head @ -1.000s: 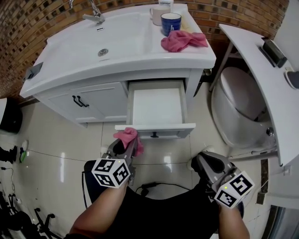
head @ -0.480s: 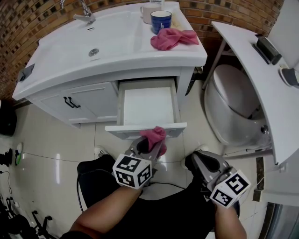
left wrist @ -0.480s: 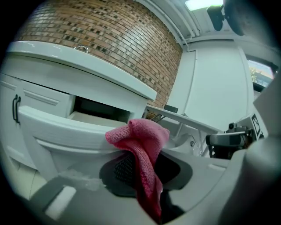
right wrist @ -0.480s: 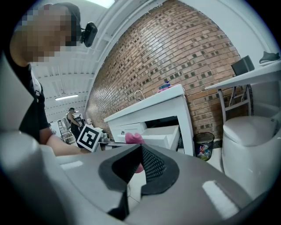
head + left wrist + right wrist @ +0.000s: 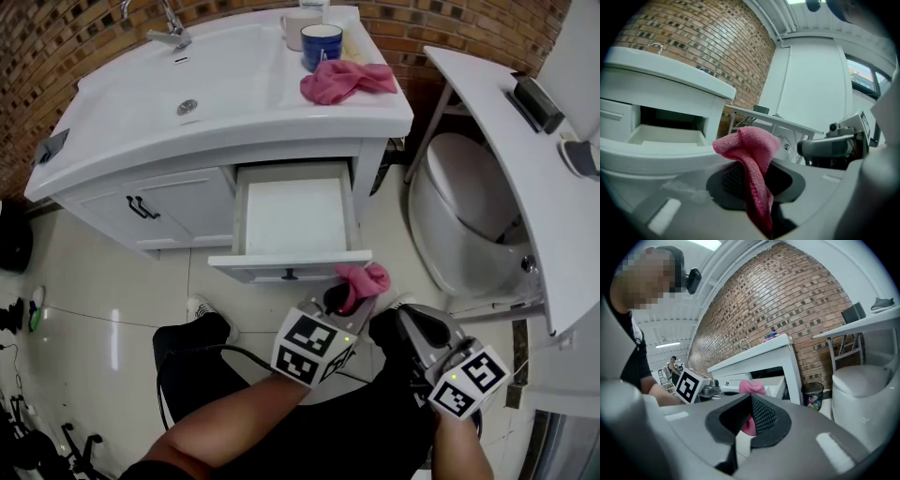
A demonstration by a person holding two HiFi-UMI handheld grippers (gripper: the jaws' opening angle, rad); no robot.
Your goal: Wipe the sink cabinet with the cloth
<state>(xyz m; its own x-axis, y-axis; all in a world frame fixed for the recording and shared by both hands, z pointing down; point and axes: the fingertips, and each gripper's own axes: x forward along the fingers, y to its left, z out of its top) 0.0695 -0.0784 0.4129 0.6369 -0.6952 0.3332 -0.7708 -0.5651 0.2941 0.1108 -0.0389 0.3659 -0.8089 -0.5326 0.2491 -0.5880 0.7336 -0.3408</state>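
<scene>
The drawer (image 5: 292, 217) of the sink cabinet (image 5: 169, 202) stands pulled out, and its inside is bare and white. The left gripper (image 5: 343, 298) is just in front of the drawer's right front corner, and its fingers are closed on the pink cloth (image 5: 362, 279). In the left gripper view the left gripper (image 5: 755, 183) pinches the cloth (image 5: 751, 151) as a folded strip. The strip's long axis runs along the fingers, and its bunched free end sticks out past the tips, pointing up and toward the drawer front. From the head view the bunch lies at the right end of the drawer front. It seems to touch that edge, but I cannot be sure from this angle.

The right gripper (image 5: 409, 328) is in front of the drawer and further to its right, near the left gripper but apart from it. In its own view the fingers of the right gripper (image 5: 750, 420) are drawn nearly together with nothing between them, and the pink seen in the narrow gap is the cloth (image 5: 751, 387) farther away.

Behind the drawer, on the counter (image 5: 234, 103), a second pink cloth (image 5: 345, 81) lies beside a blue mug (image 5: 321, 45). A toilet (image 5: 464, 220) stands to the right of the drawer.
</scene>
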